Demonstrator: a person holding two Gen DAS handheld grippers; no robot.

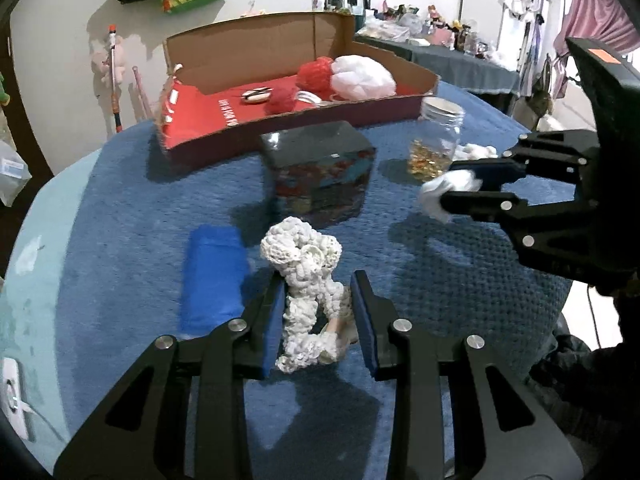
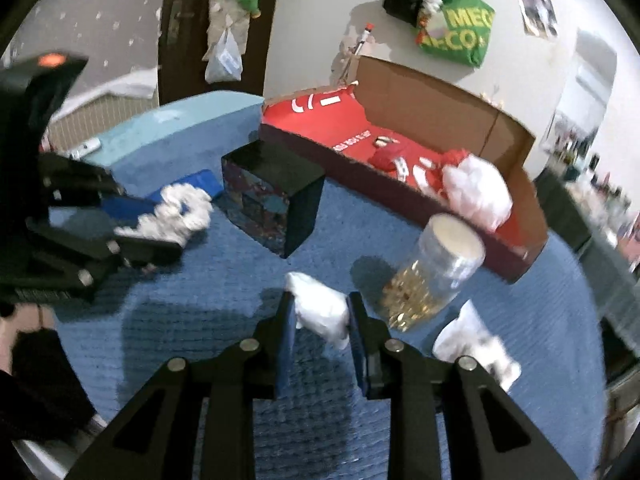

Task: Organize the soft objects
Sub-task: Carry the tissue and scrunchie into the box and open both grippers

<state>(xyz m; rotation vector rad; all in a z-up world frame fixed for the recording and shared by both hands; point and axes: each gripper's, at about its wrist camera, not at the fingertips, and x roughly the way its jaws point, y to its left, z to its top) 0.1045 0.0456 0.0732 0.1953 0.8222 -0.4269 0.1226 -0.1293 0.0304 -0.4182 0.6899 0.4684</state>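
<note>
Both grippers clamped: left gripper pinches the white knitted piece, right gripper squeezes a white cotton wad above the blue cloth.

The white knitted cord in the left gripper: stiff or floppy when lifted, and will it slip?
Probably floppy: the white knitted cord bunches in loose loops and droops past the left gripper. Likely light, since the yarn looks airy. Slipping seems unlikely, as its bumpy texture sits pinched between the pads.

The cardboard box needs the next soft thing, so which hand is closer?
Probably right: the right gripper, holding the white wad, looks nearer the box than the left gripper.
</note>
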